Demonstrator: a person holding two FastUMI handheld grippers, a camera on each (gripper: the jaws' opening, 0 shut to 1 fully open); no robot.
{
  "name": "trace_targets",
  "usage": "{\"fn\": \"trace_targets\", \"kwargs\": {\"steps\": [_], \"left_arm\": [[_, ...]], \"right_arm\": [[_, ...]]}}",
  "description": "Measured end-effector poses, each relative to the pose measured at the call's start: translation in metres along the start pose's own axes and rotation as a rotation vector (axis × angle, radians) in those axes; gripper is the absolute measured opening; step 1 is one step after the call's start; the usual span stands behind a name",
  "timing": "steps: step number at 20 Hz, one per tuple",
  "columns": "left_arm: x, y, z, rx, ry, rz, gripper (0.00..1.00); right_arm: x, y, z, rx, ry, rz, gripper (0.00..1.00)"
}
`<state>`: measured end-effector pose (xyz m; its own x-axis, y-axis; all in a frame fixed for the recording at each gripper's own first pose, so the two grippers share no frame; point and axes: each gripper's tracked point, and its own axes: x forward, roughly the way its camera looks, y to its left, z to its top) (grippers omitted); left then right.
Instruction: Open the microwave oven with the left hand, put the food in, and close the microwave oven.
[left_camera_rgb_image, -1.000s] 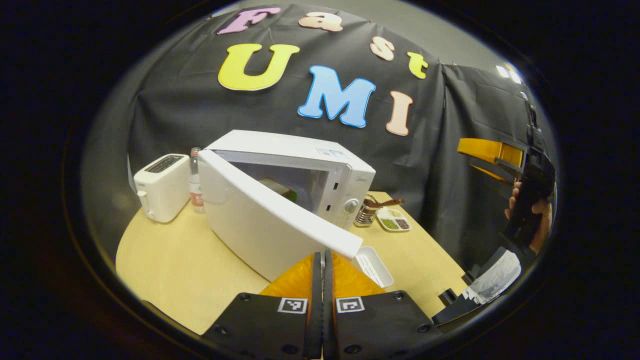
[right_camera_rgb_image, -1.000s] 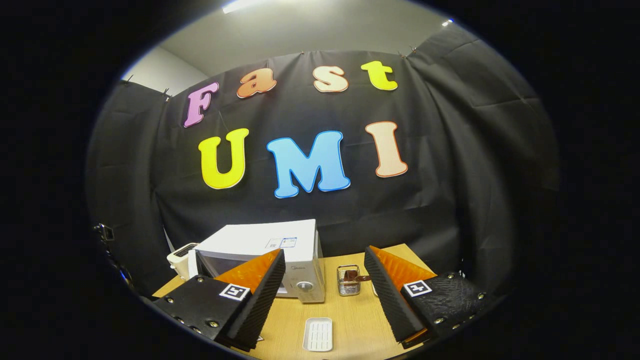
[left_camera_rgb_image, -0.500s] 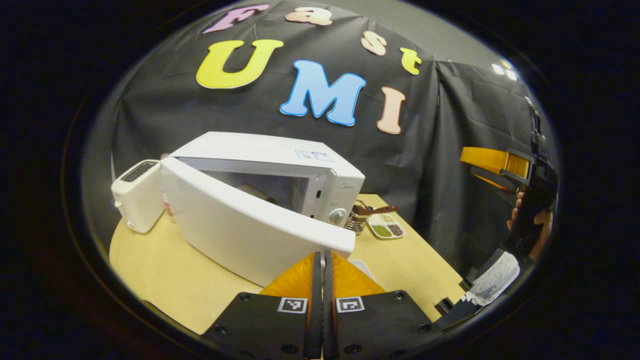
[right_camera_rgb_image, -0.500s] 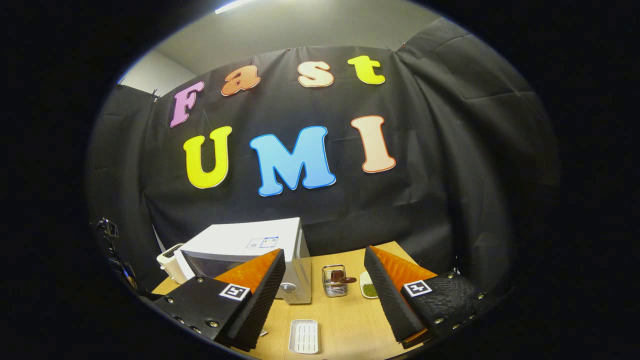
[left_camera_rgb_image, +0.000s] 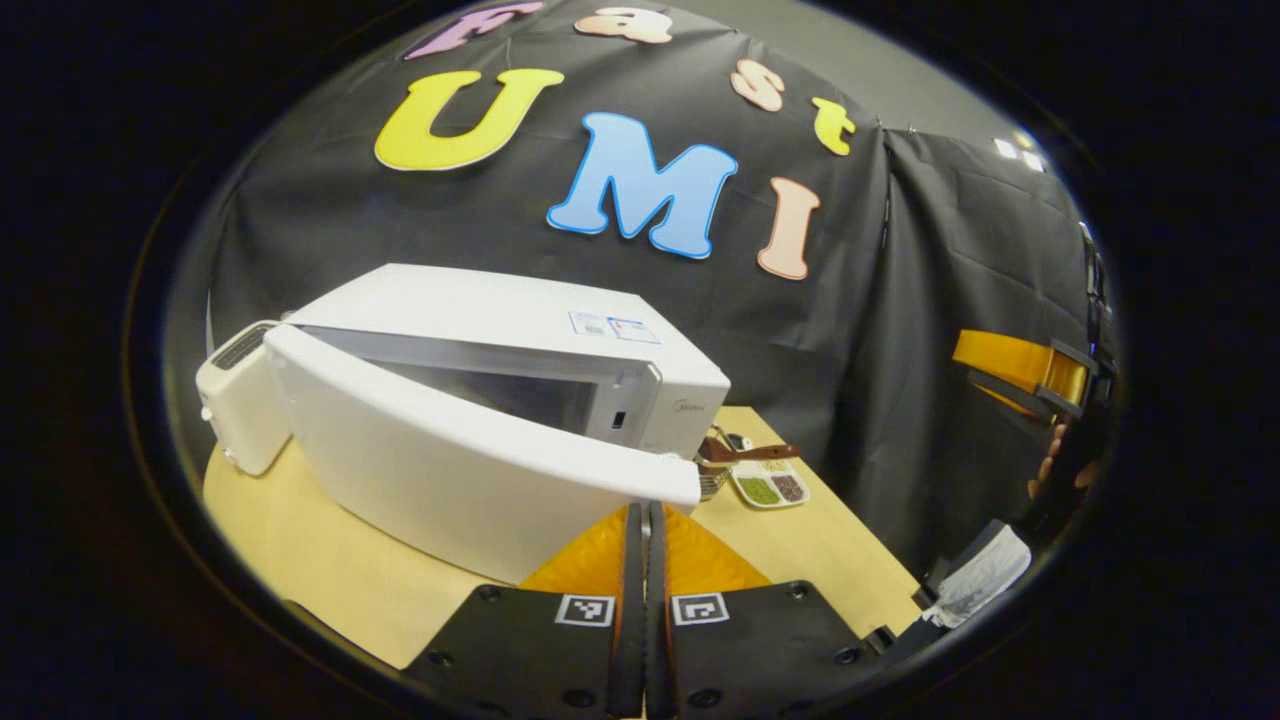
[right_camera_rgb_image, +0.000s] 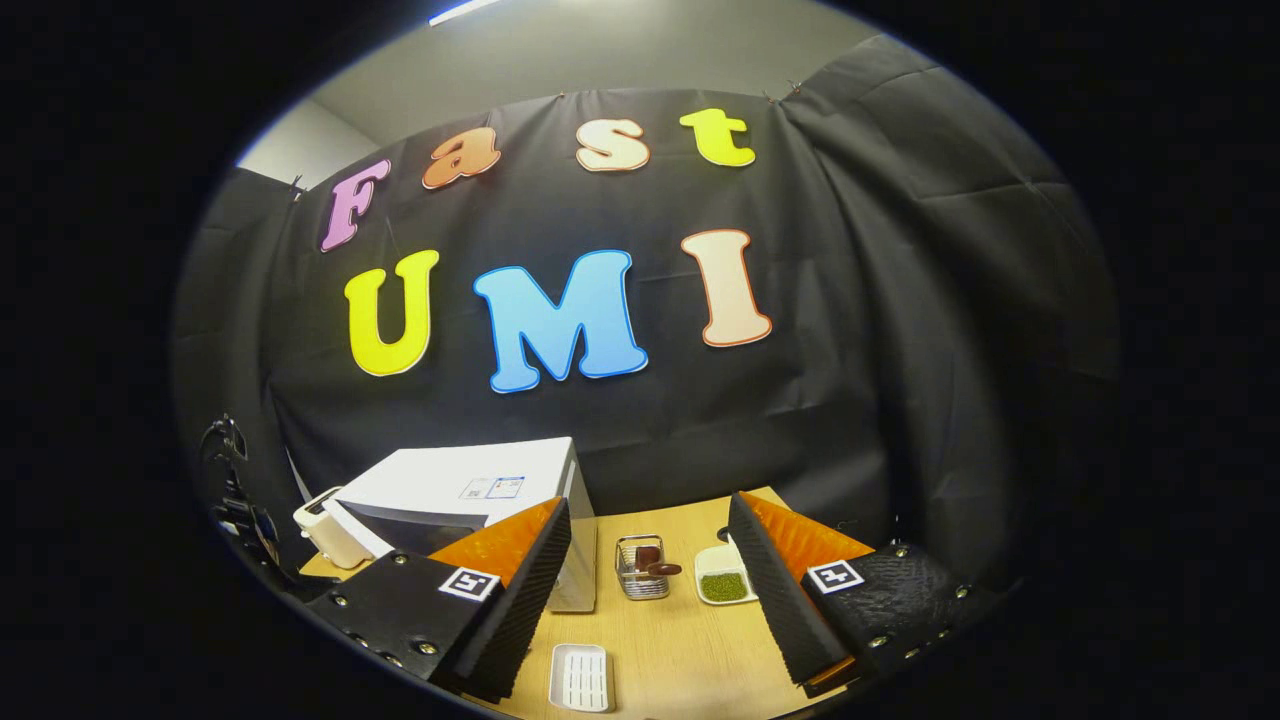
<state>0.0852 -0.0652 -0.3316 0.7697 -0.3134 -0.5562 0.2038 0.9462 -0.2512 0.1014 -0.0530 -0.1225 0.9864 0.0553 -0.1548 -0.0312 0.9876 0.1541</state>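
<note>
A white microwave (left_camera_rgb_image: 480, 310) stands on the wooden table (left_camera_rgb_image: 300, 540), its door (left_camera_rgb_image: 450, 470) ajar with a narrow dark gap showing into the cavity. My left gripper (left_camera_rgb_image: 645, 508) is shut, holding nothing, and its tips rest against the outer face of the door near the free edge. My right gripper (right_camera_rgb_image: 648, 503) is open and holds nothing, raised above the table to the right of the microwave (right_camera_rgb_image: 470, 490). It also shows in the left gripper view as the right gripper (left_camera_rgb_image: 1010, 365) at the far right, held by a hand (left_camera_rgb_image: 1060, 465).
A white toaster (left_camera_rgb_image: 235, 395) sits to the left of the microwave. To the right of the microwave stand a metal wire holder (right_camera_rgb_image: 640, 570) and a small divided dish (right_camera_rgb_image: 722, 580). A white ridged tray (right_camera_rgb_image: 580, 677) lies near the table's front.
The microwave door has swung closer to the body, narrowing the opening, with my shut left gripper following against it. The right gripper stays open and has drifted slightly.
</note>
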Motion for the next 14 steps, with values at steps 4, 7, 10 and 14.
{"fn": "trace_targets", "kwargs": {"steps": [4, 7, 10, 14], "left_arm": [[0.019, -0.001, 0.008, -0.021, -0.011, 0.002, 0.07], [0.033, -0.001, 0.016, -0.04, -0.023, 0.019, 0.07], [0.05, 0.0, 0.024, -0.045, -0.029, 0.027, 0.07], [0.071, 0.003, 0.032, -0.047, -0.032, 0.032, 0.07]], "right_arm": [[0.007, -0.006, -0.001, -0.001, 0.005, -0.008, 0.96], [0.012, -0.007, -0.001, -0.001, 0.009, -0.008, 0.96], [0.017, -0.006, -0.001, -0.005, 0.01, -0.004, 0.96], [0.022, -0.008, 0.002, -0.014, 0.007, -0.001, 0.96]]}}
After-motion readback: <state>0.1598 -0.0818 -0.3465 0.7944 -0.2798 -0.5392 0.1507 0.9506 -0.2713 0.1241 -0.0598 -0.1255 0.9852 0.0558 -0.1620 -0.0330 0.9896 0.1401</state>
